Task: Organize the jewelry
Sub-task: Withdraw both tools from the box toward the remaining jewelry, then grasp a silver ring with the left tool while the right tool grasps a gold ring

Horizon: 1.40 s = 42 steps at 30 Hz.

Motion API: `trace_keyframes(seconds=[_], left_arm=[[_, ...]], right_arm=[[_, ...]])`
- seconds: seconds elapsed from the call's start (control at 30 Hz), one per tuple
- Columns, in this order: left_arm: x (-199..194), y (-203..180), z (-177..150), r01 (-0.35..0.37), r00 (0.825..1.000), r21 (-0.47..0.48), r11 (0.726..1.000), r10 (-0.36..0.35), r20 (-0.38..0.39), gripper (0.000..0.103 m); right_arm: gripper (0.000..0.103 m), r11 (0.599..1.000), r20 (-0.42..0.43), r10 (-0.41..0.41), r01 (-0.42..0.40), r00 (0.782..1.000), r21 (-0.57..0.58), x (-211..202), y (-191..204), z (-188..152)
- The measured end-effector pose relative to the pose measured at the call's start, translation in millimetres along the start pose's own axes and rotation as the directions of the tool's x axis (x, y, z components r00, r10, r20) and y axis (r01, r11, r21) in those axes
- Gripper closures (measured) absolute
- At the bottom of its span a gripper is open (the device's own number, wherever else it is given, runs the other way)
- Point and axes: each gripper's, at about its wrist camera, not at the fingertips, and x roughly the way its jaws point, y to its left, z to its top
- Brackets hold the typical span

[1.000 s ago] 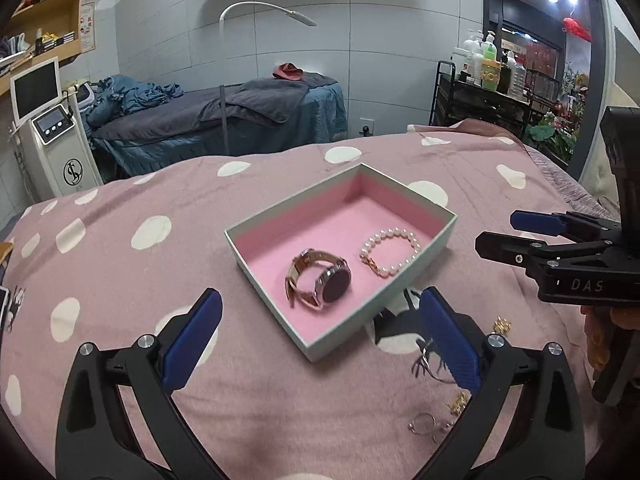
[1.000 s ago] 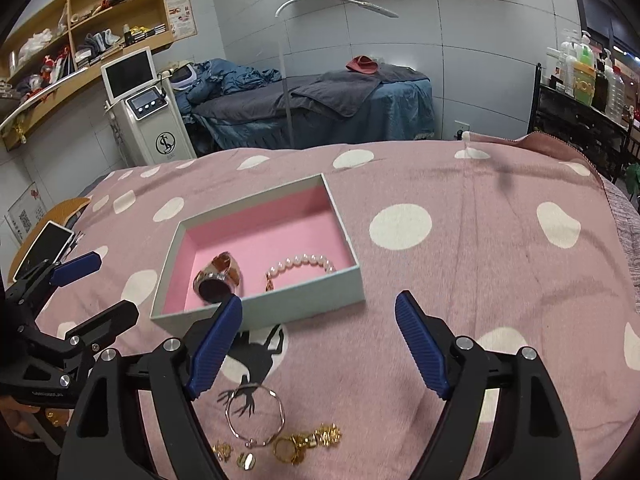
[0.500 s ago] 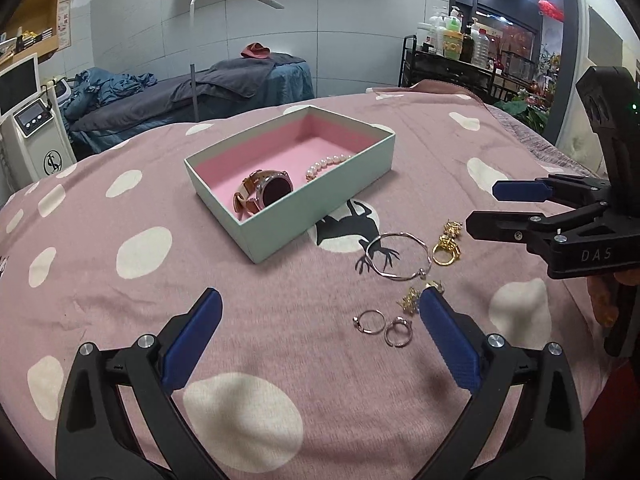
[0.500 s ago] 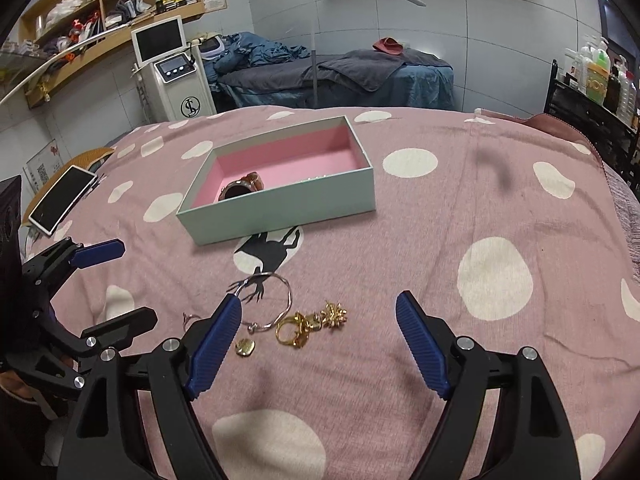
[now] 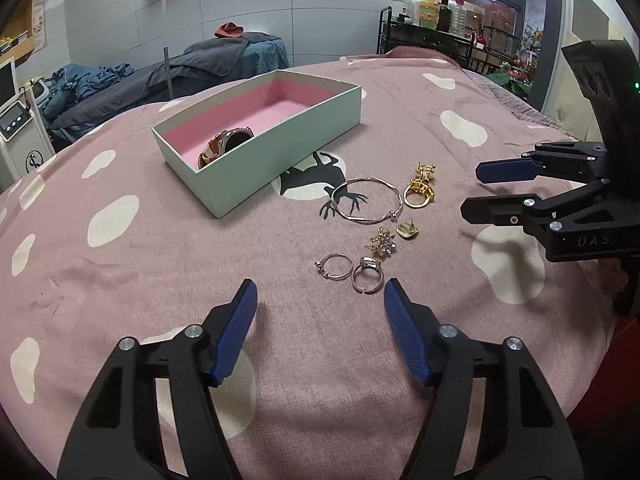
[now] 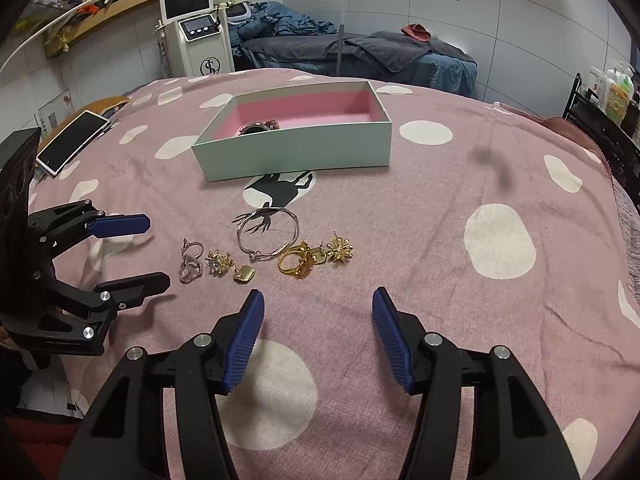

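Observation:
A mint box (image 5: 280,152) (image 6: 296,156) with pink lining holds a watch (image 5: 224,146). In front of it on the pink dotted cloth lie a silver bangle (image 5: 366,205) (image 6: 268,234), two silver rings (image 5: 352,270) (image 6: 191,260), a gold ring (image 5: 418,196) (image 6: 296,265) and several small earrings (image 5: 384,242) (image 6: 219,262). My left gripper (image 5: 320,306) hovers just short of the silver rings, jaws closing with nothing between them. My right gripper (image 6: 318,312) hovers near the gold ring, jaws also closing on nothing. Each gripper shows in the other's view: right gripper (image 5: 480,190), left gripper (image 6: 154,250).
A phone (image 6: 72,146) lies at the cloth's left edge. Behind the table stand a treatment bed (image 6: 360,52), a white machine with a screen (image 6: 196,28) and a black rack of bottles (image 5: 432,24). The cloth falls away at the near and right edges.
Both grippers have dropped back and lower, so the loose jewelry came into view ahead of them. The jaws of both stand narrower than before.

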Motion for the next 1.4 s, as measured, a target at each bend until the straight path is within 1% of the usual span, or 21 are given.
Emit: trace_keyframes(seconds=[0.03,0.2,0.27,0.3,0.4,0.53,0.67,0.73,0.87,0.97,1.03,1.3,1.4], left_arm=[[1,1,0,0.007,1.000,-0.001,1.000,-0.007,-0.004,0.050],[-1,-3,0,0.069,0.997,0.001,0.998,-0.069,-0.017,0.065],[1,-7,-1,0.101,0.995,0.006,0.995,-0.100,-0.026,0.067],[4,-9,-1,0.104,0.994,0.010,0.995,-0.103,-0.033,0.068],[12,-11,1,0.083,0.996,0.009,0.997,-0.082,-0.039,0.068],[18,-12,6,0.093,0.995,0.003,0.996,-0.093,-0.041,0.068],[23,-12,10,0.098,0.995,-0.007,0.995,-0.098,-0.033,0.069],[24,-12,11,0.107,0.994,-0.015,0.994,-0.108,-0.031,0.073],[24,-12,11,0.115,0.993,-0.023,0.993,-0.115,-0.027,0.075],[24,-12,11,0.118,0.993,-0.027,0.993,-0.119,-0.023,0.078],[24,-12,11,0.121,0.992,-0.031,0.992,-0.121,-0.021,0.084],[20,-8,7,0.140,0.990,-0.056,0.989,-0.140,-0.001,0.084],[13,-5,4,0.144,0.990,-0.065,0.987,-0.143,0.015,0.084]], right_arm=[[0.059,1.000,-0.001,0.007,-0.007,1.000,-0.002,0,1,0],[0.071,0.997,-0.031,0.056,-0.057,0.998,-0.052,4,15,-1],[0.075,0.996,-0.045,0.062,-0.065,0.997,-0.063,9,19,-2],[0.076,0.996,-0.049,0.064,-0.067,0.997,-0.066,11,20,-3],[0.076,0.996,-0.052,0.059,-0.062,0.997,-0.058,16,20,-1],[0.076,0.997,-0.058,0.063,-0.066,0.996,-0.042,21,17,3],[0.077,0.998,-0.063,0.047,-0.050,0.997,-0.049,29,16,10],[0.077,0.998,-0.067,0.036,-0.040,0.997,-0.054,33,16,15],[0.077,0.998,-0.073,0.026,-0.031,0.997,-0.061,41,17,22],[0.077,0.997,-0.076,0.018,-0.024,0.997,-0.073,44,19,24],[0.079,0.997,-0.074,0.012,-0.018,0.997,-0.078,44,20,24],[0.080,0.998,-0.060,0.022,-0.026,0.998,-0.064,38,18,20],[0.080,0.998,-0.049,0.061,-0.062,0.997,-0.033,31,15,19]])
